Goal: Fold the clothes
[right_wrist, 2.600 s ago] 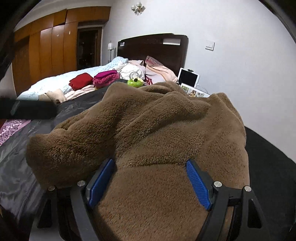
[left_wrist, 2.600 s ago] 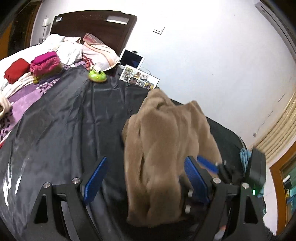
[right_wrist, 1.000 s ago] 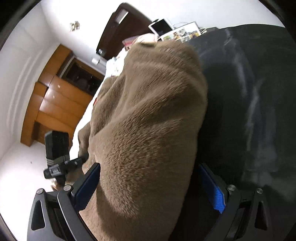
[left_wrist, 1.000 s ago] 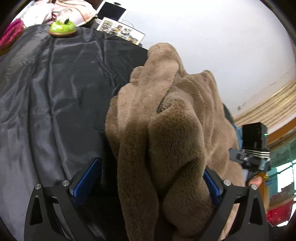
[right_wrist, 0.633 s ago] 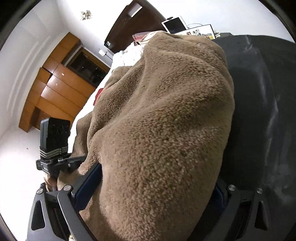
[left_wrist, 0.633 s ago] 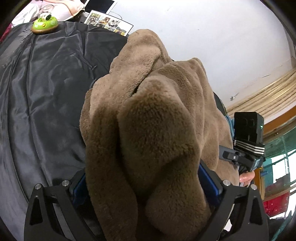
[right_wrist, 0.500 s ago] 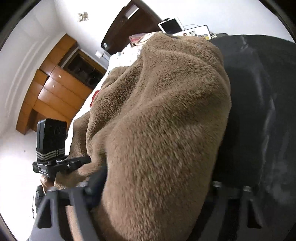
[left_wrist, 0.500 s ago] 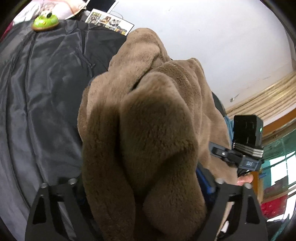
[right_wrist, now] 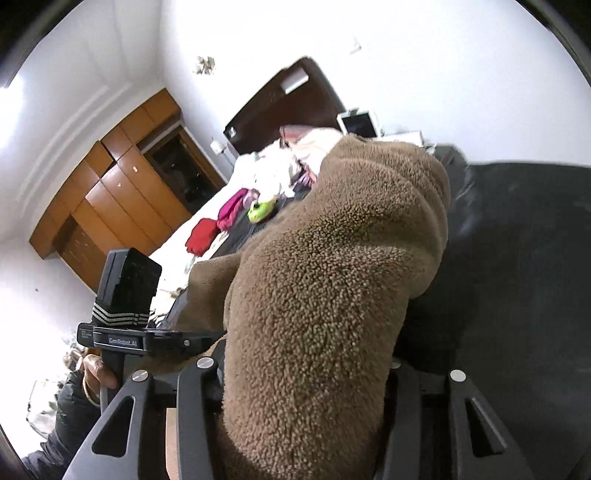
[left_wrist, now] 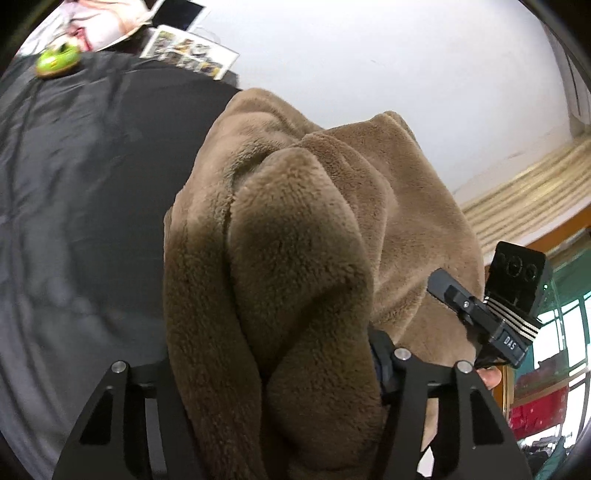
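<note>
Black gripper frames [left_wrist: 273, 373] with silver screw heads fill both wrist views; the left gripper [right_wrist: 129, 338] carries a boxy black camera, white stripes and pale lettering, above a dark sleeve [right_wrist: 70, 406].

One brown fleece garment [left_wrist: 295, 258], two grippers, left [left_wrist: 273, 369] and right [right_wrist: 303, 369], one green toy [left_wrist: 57, 62] upper left, one tablet [left_wrist: 183, 13], one red [right_wrist: 201, 236] and one pink folded pile [right_wrist: 232, 208].

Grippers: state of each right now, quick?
Left gripper: jaws just closing, shut on the brown fleece garment.
Right gripper: jaws just closing, shut on the same garment.
</note>
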A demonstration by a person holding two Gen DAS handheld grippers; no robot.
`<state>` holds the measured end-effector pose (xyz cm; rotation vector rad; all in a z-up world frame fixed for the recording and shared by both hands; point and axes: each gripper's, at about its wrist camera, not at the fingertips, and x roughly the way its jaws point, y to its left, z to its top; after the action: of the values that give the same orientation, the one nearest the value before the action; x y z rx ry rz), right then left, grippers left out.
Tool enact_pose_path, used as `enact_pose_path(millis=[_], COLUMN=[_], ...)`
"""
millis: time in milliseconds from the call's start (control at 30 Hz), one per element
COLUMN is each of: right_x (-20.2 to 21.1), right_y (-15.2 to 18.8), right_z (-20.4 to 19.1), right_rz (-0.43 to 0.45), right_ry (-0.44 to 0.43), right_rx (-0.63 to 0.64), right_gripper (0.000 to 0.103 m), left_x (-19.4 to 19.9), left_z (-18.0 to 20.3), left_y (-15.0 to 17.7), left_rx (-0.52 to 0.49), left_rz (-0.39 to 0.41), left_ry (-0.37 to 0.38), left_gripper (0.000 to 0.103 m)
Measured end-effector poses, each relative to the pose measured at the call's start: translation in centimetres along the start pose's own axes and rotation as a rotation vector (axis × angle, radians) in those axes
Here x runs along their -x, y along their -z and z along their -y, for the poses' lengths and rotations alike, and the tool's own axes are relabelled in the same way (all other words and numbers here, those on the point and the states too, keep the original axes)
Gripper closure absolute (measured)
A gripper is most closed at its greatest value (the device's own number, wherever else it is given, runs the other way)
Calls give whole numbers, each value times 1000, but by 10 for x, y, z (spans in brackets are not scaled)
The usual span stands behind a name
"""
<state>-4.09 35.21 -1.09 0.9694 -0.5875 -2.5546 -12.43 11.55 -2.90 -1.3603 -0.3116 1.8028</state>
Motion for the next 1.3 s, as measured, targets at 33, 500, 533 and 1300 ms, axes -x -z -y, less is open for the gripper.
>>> enact_pose_path(millis=[33,500,533,1300], right_x=[11,246,263,407], right_y=[1,17,18,75], right_z=[0,65,72,240], right_rz=[16,257,268,253], right_ry=[11,216,238,509], right_rx=[5,13,12,-177], right_gripper=[54,54,54,54], left_x=[-5,-119,-130,-304], left_z=[11,223,237,376], left_y=[-1,-17,-17,29], left_rx=[-13,-248,-260,-412], left_rz=[-4,-67,-78,-200], left_ry=[5,179,195,234], left_gripper=[38,38,38,38])
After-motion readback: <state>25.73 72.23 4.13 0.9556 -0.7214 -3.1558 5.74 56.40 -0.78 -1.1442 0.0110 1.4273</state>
